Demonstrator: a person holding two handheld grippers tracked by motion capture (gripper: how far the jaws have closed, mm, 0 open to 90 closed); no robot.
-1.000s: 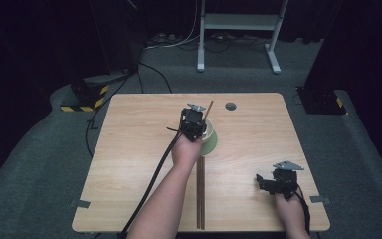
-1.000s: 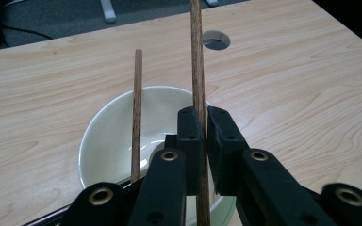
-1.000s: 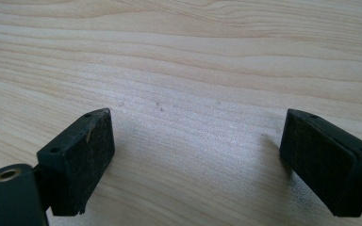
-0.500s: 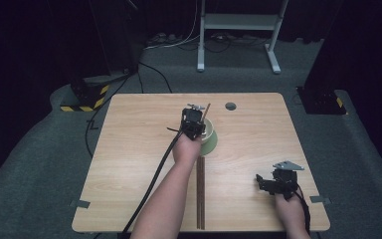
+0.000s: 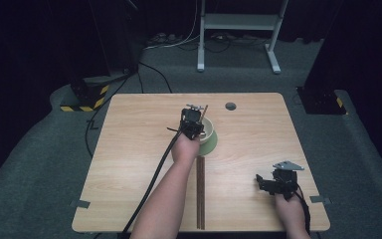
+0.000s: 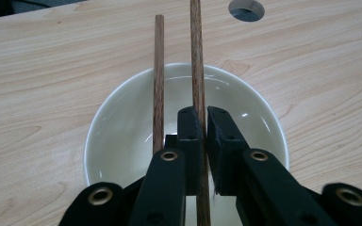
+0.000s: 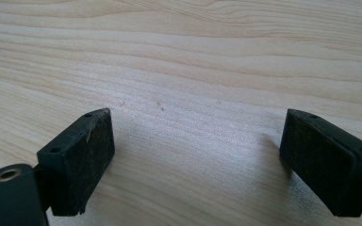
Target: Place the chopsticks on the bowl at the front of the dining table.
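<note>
A dark room with grey carpet surrounds a pale wooden table (image 5: 129,164), which fills the middle of the high view and has a small round hole (image 5: 231,106) near its far edge. At the centre of that view sits a pale green bowl (image 5: 210,135), with the left gripper (image 5: 192,124) directly over it. In the left gripper view the bowl's hollow (image 6: 122,122) lies just beyond the black jaws, which are pinched shut on one chopstick (image 6: 197,70); its long axis runs straight up the frame, from between the pads, across the bowl and past the far rim toward the hole. A second chopstick (image 6: 158,80) lies parallel just to its left, outside the pads, its far tip stopping a little short of the first one's. Whether it rests on the rim or leans on the gripper I cannot tell.

In the high view the near ends of the two sticks (image 5: 199,194) stretch toward the bottom edge of the frame, so the pair lies lengthwise along the table, with the bowl under the far end.

The right gripper (image 5: 267,183) sits at the lower right, well apart from the bowl; its jaws stand wide apart over bare wood in the right gripper view. The left hand is plainly the nearer one, so settling the held stick across or into the bowl looks like its job.
</note>
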